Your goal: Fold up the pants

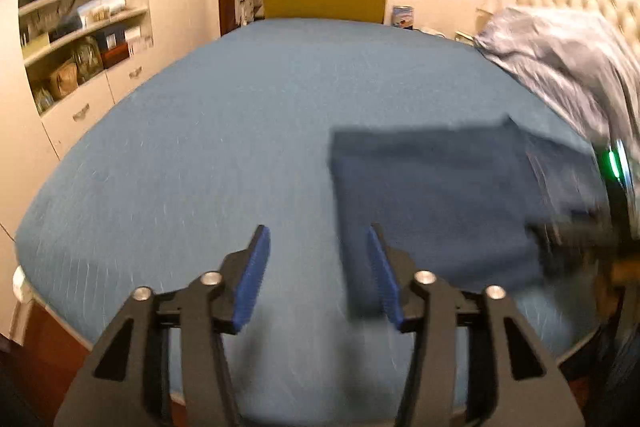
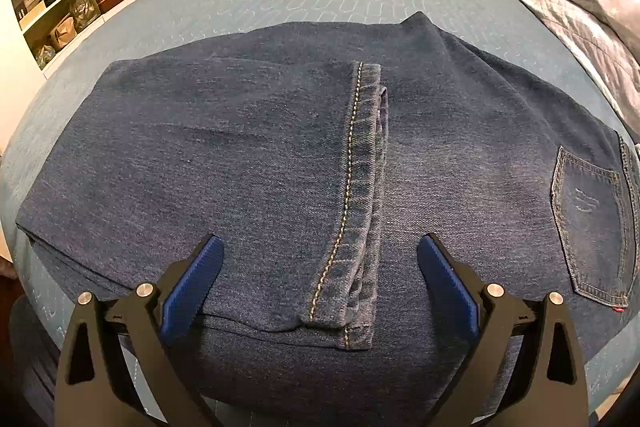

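**Half-folded jeans: watch the loose hem before you grab again**

In the left wrist view, you are holding your left gripper [image 1: 316, 267] over the bare blue bedspread [image 1: 200, 147], jaws apart with nothing between them. The picture is smeared, so the folded jeans [image 1: 436, 203] are showing only as a dark slab to the right of the fingers, and a regrasp aimed from this view risks landing on the bedspread instead of on denim. A dark object with a green light [image 1: 611, 163] is sitting at the right edge; I cannot tell what it is.

In the right wrist view, you are hovering your right gripper [image 2: 320, 281] just above the jeans [image 2: 240, 155], jaws spread wide and gripping nothing. The leg hem [image 2: 352, 187] is lying folded back across the middle, its near corner [image 2: 340, 331] lifting slightly. If you pinch only that top layer, it is likely to peel away and undo the fold. The back pocket [image 2: 588, 227] end is lying near the rumpled bedding [image 2: 580, 3], which could snag a wide swing.
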Demonstrator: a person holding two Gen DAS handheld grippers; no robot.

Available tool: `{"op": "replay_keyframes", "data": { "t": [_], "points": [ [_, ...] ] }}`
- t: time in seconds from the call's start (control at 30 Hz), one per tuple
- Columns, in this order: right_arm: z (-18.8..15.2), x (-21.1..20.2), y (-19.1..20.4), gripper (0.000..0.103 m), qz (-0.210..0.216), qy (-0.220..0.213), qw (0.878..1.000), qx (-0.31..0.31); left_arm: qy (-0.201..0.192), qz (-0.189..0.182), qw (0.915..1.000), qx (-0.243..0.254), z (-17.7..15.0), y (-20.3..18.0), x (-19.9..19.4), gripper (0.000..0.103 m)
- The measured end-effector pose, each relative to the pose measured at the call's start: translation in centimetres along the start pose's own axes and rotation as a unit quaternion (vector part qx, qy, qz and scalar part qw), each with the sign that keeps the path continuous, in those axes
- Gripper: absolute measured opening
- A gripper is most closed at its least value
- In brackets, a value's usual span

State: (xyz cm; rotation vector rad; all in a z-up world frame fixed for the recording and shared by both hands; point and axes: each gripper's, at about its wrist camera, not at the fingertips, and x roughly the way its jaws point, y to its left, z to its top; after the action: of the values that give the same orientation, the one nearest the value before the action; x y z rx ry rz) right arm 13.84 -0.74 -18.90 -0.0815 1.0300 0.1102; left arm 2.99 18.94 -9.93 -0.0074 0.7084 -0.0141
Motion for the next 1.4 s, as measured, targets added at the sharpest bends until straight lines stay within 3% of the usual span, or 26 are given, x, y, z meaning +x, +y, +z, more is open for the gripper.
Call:
{"op": "replay_keyframes", "data": {
  "t": [0.07, 0.17, 0.23, 0.33, 0.43, 0.6, 0.7, 0.83, 0.93, 1.07, 1.2, 1.27, 1.33, 1.37, 1.4],
  "points": [
    [0.1, 0.0, 0.2, 0.095, -0.003, 0.001, 1.000, -0.001, 0.002, 0.012, 0.9997, 0.021, -2.2, -2.1, -0.1, 0.055],
    [0.2, 0.1, 0.2, 0.095, -0.002, 0.004, 1.000, -0.001, 0.015, 0.008, 0.9998, 0.007, -3.6, -4.2, 1.8, 0.055],
    [0.2, 0.1, 0.3, 0.095, -0.002, 0.003, 1.000, -0.001, 0.019, -0.012, 0.9993, -0.031, -3.7, -4.1, 2.2, 0.055],
    [0.1, 0.1, 0.4, 0.095, -0.003, 0.002, 1.000, 0.000, 0.037, 0.020, 0.9989, -0.021, -4.3, -4.0, 3.4, 0.055],
    [0.0, 0.0, 0.5, 0.095, -0.003, 0.001, 1.000, 0.000, 0.048, 0.032, 0.9976, -0.037, -5.0, -2.9, 4.1, 0.063],
    [-0.1, 0.0, 0.5, 0.096, -0.002, -0.001, 1.000, -0.001, 0.061, 0.034, 0.9967, -0.040, -4.3, -2.7, 3.9, 0.062],
    [-0.2, 0.0, 0.5, 0.096, 0.000, -0.002, 1.000, -0.001, 0.063, 0.020, 0.9952, -0.072, -3.0, -2.3, 3.7, 0.063],
    [-0.2, 0.0, 0.5, 0.096, 0.001, -0.001, 1.000, -0.001, 0.097, 0.036, 0.9897, -0.098, -2.5, -1.3, 4.7, 0.064],
    [-0.3, 0.0, 0.4, 0.096, 0.003, -0.002, 1.000, -0.002, 0.097, 0.049, 0.9906, -0.084, -2.6, -1.4, 4.2, 0.065],
    [-0.3, 0.0, 0.4, 0.096, 0.003, -0.003, 1.000, -0.003, 0.078, 0.047, 0.9886, -0.120, -1.5, 0.3, 3.5, 0.066],
    [-0.3, 0.0, 0.2, 0.097, 0.006, -0.002, 1.000, -0.004, 0.104, 0.096, 0.9899, -0.011, -2.3, -1.2, 4.4, 0.068],
    [-0.3, 0.0, 0.1, 0.097, 0.007, -0.002, 1.000, -0.004, 0.099, 0.119, 0.9876, 0.028, -2.4, -1.6, 4.2, 0.076],
    [-0.2, -0.1, 0.2, 0.097, 0.005, -0.004, 1.000, -0.004, 0.095, 0.124, 0.9865, 0.048, -2.1, -2.0, 3.8, 0.075],
    [-0.1, -0.4, 0.1, 0.095, 0.003, -0.007, 1.000, -0.003, 0.090, 0.121, 0.9874, 0.048, -1.9, -2.0, 3.3, 0.075],
    [0.0, -0.8, 0.0, 0.083, 0.010, -0.011, 1.000, 0.002, 0.079, 0.113, 0.9892, 0.047, -1.6, -1.9, 2.3, 0.075]
  ]
}}
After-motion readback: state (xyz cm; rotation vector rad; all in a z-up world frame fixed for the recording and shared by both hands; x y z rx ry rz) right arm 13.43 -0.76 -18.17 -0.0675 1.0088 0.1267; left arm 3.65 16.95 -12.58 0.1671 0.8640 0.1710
